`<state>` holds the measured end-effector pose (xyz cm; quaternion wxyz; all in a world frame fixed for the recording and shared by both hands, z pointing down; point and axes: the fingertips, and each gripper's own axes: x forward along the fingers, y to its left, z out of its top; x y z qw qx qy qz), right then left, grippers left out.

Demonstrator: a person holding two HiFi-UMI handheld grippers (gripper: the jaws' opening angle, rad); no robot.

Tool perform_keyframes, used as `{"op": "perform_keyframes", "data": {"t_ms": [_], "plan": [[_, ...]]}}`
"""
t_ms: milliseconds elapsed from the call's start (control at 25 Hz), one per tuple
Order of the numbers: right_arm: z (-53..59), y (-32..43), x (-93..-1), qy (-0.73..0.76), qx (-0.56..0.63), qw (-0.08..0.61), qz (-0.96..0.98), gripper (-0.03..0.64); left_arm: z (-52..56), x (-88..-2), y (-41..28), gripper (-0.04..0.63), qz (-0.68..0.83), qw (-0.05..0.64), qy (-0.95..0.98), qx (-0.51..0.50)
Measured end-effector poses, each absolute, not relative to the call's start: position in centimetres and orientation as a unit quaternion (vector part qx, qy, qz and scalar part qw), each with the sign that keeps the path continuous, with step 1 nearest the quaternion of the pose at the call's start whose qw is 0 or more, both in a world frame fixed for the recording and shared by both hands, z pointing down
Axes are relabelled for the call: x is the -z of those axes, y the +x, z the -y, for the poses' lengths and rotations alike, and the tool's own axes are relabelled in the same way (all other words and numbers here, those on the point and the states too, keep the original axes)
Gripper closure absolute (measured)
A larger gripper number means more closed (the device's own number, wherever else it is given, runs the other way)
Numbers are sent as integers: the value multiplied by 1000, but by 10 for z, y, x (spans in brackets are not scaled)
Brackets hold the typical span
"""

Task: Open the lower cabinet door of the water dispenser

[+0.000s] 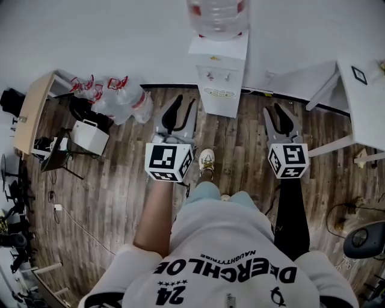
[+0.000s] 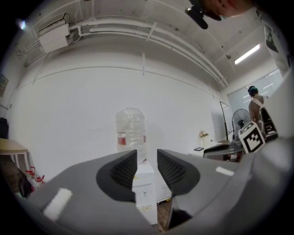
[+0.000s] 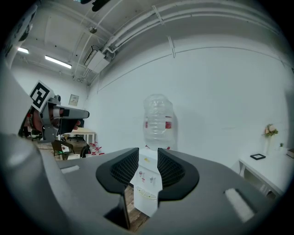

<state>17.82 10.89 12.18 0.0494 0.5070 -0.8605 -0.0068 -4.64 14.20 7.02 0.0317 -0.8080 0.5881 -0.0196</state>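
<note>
The water dispenser [image 1: 219, 66] is seen at the top centre of the head view, set against the white wall [image 1: 108, 36] and well apart from both tools. Its bottle [image 1: 216, 15] could be rocked if the unit were tugged hard. The lower cabinet door [image 1: 218, 107] is steeply foreshortened and no handle can be made out, so its edge could be missed, or the taps [image 1: 218, 76] struck instead. The left gripper [image 1: 184, 101] and right gripper [image 1: 274, 113] are held partly open, with nothing gripped.
</note>
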Motion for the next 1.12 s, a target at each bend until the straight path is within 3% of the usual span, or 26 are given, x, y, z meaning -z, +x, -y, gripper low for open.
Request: {"op": "perform_keyframes", "data": {"t_ms": [440,1120], "plan": [[-34,164,-107,519,34,66,852,509,-51,-74,-54,451,-568,25,-823,10],[114,73,-107,527,31,105,843,509,110,-96,-93,446,-492,8,-870,36]]}}
